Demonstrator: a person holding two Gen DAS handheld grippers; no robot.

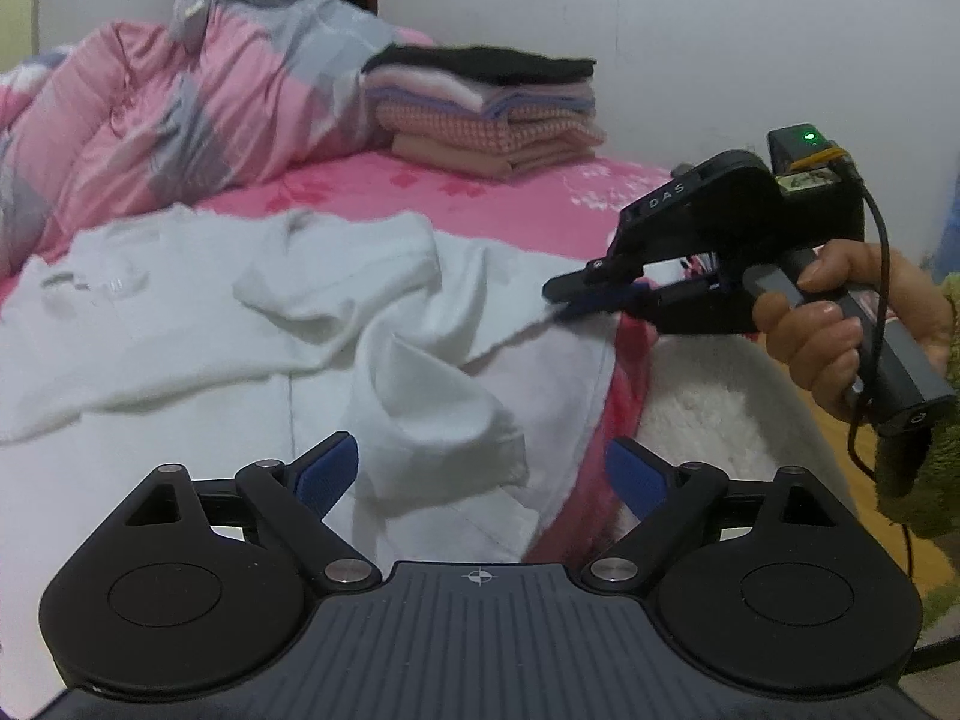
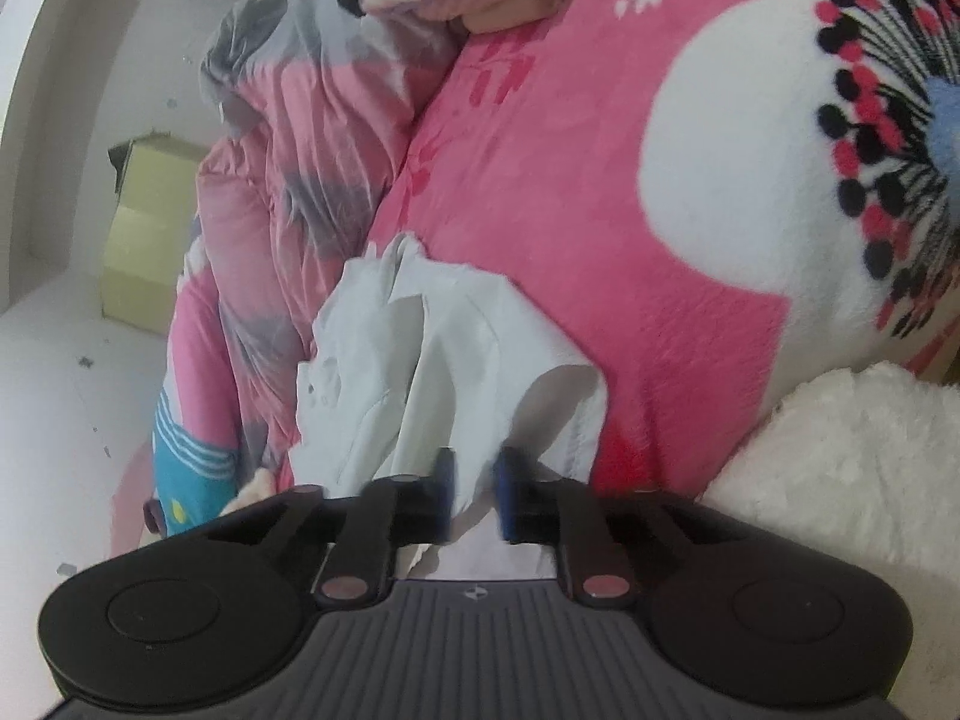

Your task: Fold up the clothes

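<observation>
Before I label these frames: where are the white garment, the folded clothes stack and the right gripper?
white cotton garment (image 1: 180, 312), left wrist view, flat body.
folded clothes stack (image 1: 486, 108), left wrist view, front edge.
right gripper (image 1: 570, 294), left wrist view, fingertips.

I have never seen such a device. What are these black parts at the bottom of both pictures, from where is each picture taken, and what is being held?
Each picture comes from a camera mounted on a handheld gripper, looking forward along its two fingers. No robot is there: a person's hand squeezes the handle. The left gripper is open above a white garment spread on the pink bed cover. The right gripper is pinching that garment's edge. Behind lie a pile of folded clothes and a crumpled pink and grey quilt.
</observation>
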